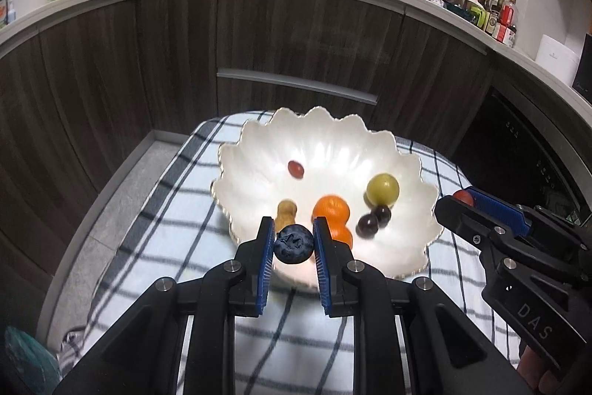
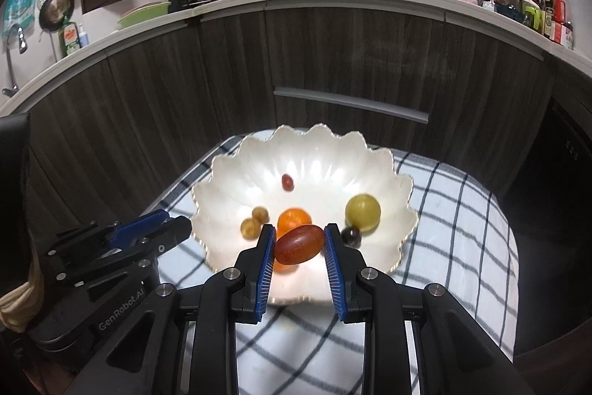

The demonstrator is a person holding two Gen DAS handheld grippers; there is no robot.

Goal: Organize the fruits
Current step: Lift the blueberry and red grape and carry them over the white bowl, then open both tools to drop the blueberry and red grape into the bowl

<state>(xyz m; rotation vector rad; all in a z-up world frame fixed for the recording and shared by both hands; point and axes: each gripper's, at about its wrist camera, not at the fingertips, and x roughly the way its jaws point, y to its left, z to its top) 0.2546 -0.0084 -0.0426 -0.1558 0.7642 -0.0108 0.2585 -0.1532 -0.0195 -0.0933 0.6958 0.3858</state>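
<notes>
A: Status check. Your left gripper (image 1: 294, 243) has its fingers pinching a blueberry (image 1: 293, 244), held over the near rim of the white scalloped bowl (image 1: 259, 150). Your right gripper (image 2: 299, 245) has its fingers pinching a reddish-brown oval fruit (image 2: 299, 244), probably a grape or cherry tomato, also above the bowl's near edge.

B: What's already in the bowl?

A: Green grape (image 1: 383, 189) toward the right side, two dark grapes (image 1: 373, 220) just beside it, orange fruit (image 1: 332, 208) near centre, small red grape (image 1: 296, 169) toward the far side, tan pieces (image 2: 254, 221) on the left. The bowl sits on a checked cloth (image 1: 166, 210) over the surface.

B: Why hold both up there?

A: My read: you're staging both for a drop into the bowl. Each is gripped across its middle, so it sits steady. The blueberry is soft, so don't squeeze harder.

B: Risk?

A: The bowl floor slopes; round fruit will roll toward the centre cluster. Lower before you let go, and keep your two grippers apart so they don't clash.
</notes>
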